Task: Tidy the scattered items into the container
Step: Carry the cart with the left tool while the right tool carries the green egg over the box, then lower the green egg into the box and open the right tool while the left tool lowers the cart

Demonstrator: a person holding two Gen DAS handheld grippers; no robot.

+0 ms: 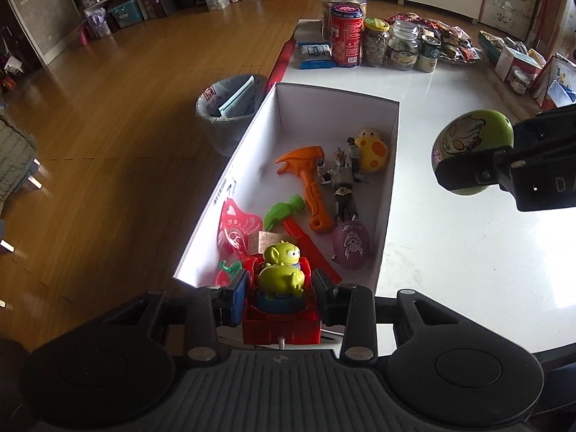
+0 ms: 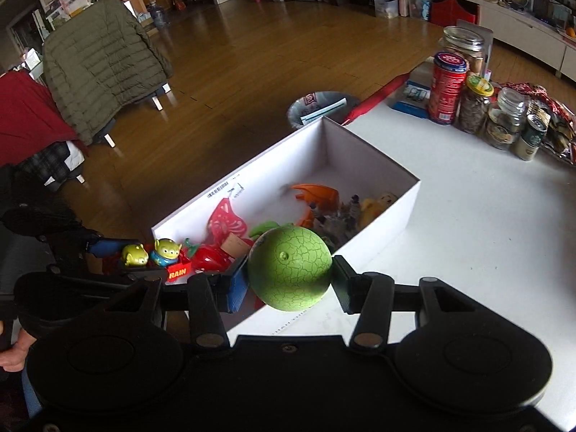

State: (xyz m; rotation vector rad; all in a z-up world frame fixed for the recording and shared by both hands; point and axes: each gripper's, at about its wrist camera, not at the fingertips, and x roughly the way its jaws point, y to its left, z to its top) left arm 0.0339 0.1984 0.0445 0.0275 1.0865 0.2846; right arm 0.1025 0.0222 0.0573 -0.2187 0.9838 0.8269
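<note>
My left gripper (image 1: 281,297) is shut on a red toy train car (image 1: 281,324) carrying green alien figures (image 1: 282,270), held over the near end of the white box (image 1: 390,165). In the right wrist view the same train car (image 2: 176,271) hangs at the box's (image 2: 378,226) near left corner. My right gripper (image 2: 289,282) is shut on a green crackle-patterned egg (image 2: 289,268), held above the box's near edge. From the left wrist view that egg (image 1: 471,144) floats over the table to the right of the box. Inside the box lie an orange toy axe (image 1: 309,180), a green hammer (image 1: 284,208), a purple egg (image 1: 351,246), a yellow duck (image 1: 372,149) and a grey figure (image 1: 342,176).
Jars and a red tin (image 1: 345,36) stand at the table's far end, with snack packets (image 1: 453,41) behind. A lined waste bin (image 1: 230,108) sits on the wooden floor left of the box. A chair draped with a green jacket (image 2: 100,64) stands further left. White tabletop (image 1: 450,252) stretches right of the box.
</note>
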